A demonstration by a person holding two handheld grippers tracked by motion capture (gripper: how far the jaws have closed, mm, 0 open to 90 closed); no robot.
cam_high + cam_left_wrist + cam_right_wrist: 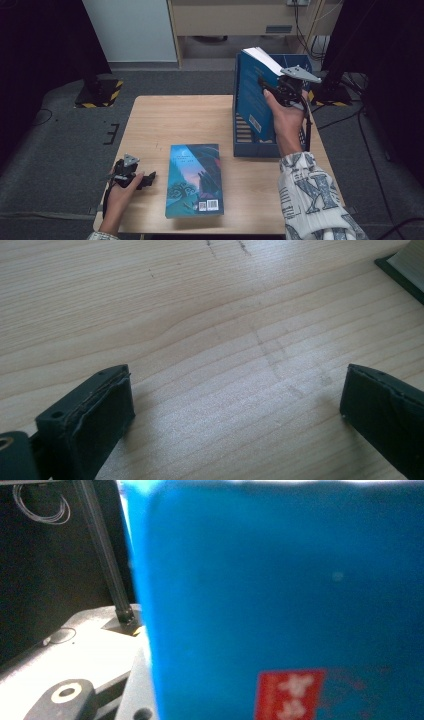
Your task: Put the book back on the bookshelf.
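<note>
A patterned sleeve (pixel 315 200) came in nearest, at the 5 o'clock corner of the table (pixel 165 120). Its hand carried the right gripper (pixel 267 86) up at 1 o'clock, jaws clamped on the blue book (pixel 252 95).

That book stood nearly upright, tilted a little, with its lower end inside the blue rack (pixel 245 137) and its white page edges (pixel 262 57) turned up toward 12 o'clock. Its cover was plain deep blue with a pale barcode label low on the back. In the right gripper view the cover (pixel 280 595) was a blurred blue field with a small red label (pixel 287 695) at the bottom.

The rack sat at the table's 2 o'clock corner, its outer wall close to the right edge. The slatted floor toward 6 o'clock of the book was open.

The wood from 9 to 12 o'clock lay bare, the widest free stretch. The left gripper (pixel 145 179) rested at 8 o'clock, close to the near edge, its jaws wide apart over bare wood in the left gripper view, gripping nothing.

Count: two books, one held and one picture-cover book (pixel 194 180) lying flat at 6 o'clock, just right of the left gripper; one rack; two grippers.
</note>
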